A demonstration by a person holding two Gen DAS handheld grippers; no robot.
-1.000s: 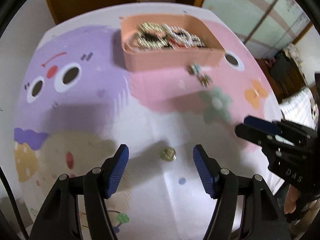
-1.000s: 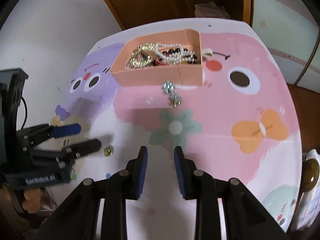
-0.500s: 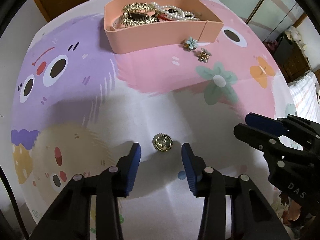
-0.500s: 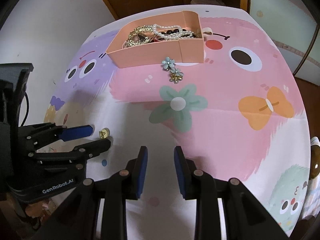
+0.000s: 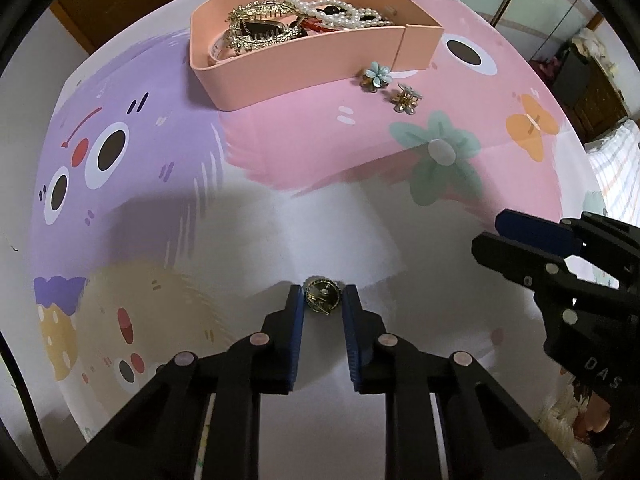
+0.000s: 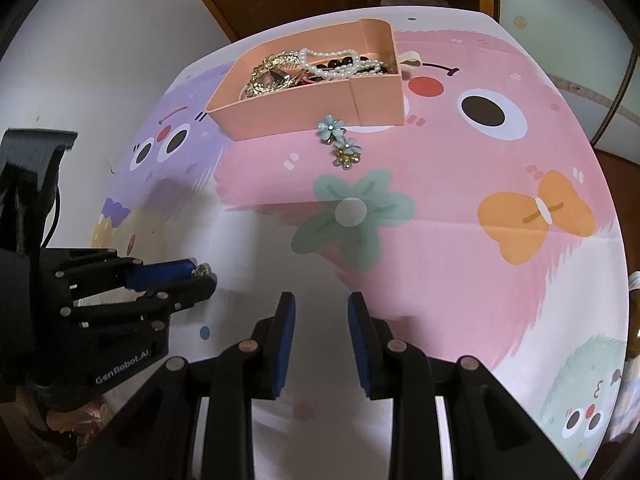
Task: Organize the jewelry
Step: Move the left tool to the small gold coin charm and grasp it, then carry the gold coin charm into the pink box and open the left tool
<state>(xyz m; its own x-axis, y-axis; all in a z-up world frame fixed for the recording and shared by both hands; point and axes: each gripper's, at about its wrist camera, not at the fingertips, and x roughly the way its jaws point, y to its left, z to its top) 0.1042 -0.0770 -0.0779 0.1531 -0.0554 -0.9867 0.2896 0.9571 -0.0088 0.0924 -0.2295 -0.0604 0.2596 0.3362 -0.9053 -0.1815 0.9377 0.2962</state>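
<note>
Two blue pads of the left gripper [image 5: 322, 300] stand on both sides of a small gold brooch [image 5: 322, 298], touching or almost touching its rim; I judge the jaws closed on it, low on the white part of the tablecloth [image 5: 280, 236]. The brooch is a round piece with a toothed gold edge, a dark centre and what seems a tiny pearl. It is probably light and stiff, but thin and a little slippery, so a grip across the rim at its widest part looks best, with gentle force because any pin or fine edge could bend.

The right gripper [image 6: 321, 300] hangs near, above the cloth, with its jaws apart and nothing between them.

Further away, two flower earrings [image 5: 390, 86], pale blue and gold, lie on the pink print just beside the front wall of the pink tray [image 5: 304, 68]. Inside the tray are already a pearl necklace [image 5: 340, 10] and a gold rhinestone hair clip [image 5: 256, 28], mixed together.
</note>
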